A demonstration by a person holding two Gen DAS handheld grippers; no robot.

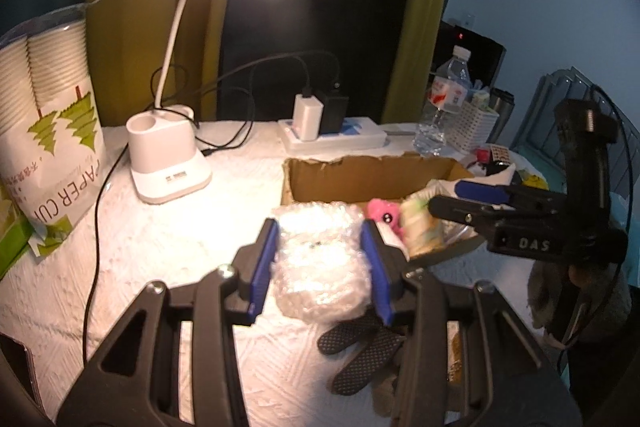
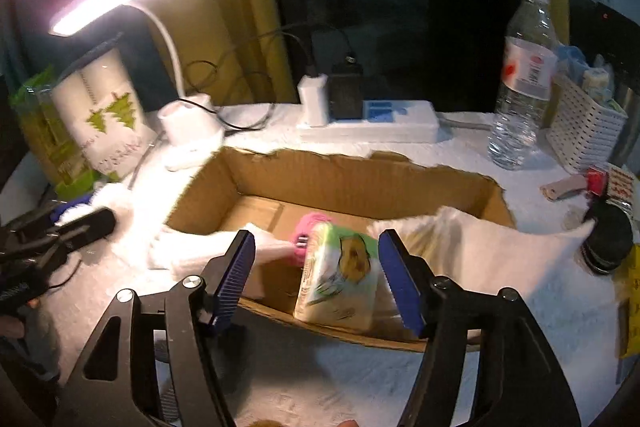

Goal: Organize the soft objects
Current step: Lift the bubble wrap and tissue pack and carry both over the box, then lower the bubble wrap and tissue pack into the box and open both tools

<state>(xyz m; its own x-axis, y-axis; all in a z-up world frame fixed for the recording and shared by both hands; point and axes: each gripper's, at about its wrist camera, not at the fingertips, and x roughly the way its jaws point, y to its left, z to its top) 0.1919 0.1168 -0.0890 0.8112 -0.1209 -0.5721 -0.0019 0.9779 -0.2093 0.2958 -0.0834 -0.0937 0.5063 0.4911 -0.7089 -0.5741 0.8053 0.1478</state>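
My left gripper is shut on a wad of clear bubble wrap, held just above the white tablecloth and left of a torn cardboard box. My right gripper hangs open over the box's near wall. A green and white tissue pack stands between its blue pads, with a clear gap on the left side. Behind the pack in the box lies a pink plush toy. A white pillow leans over the box's right end. A black dotted glove lies below my left gripper.
A lit desk lamp and a bag of paper cups stand at the left. Behind the box are a power strip with chargers and cables, a water bottle and a white basket. Small items clutter the right edge.
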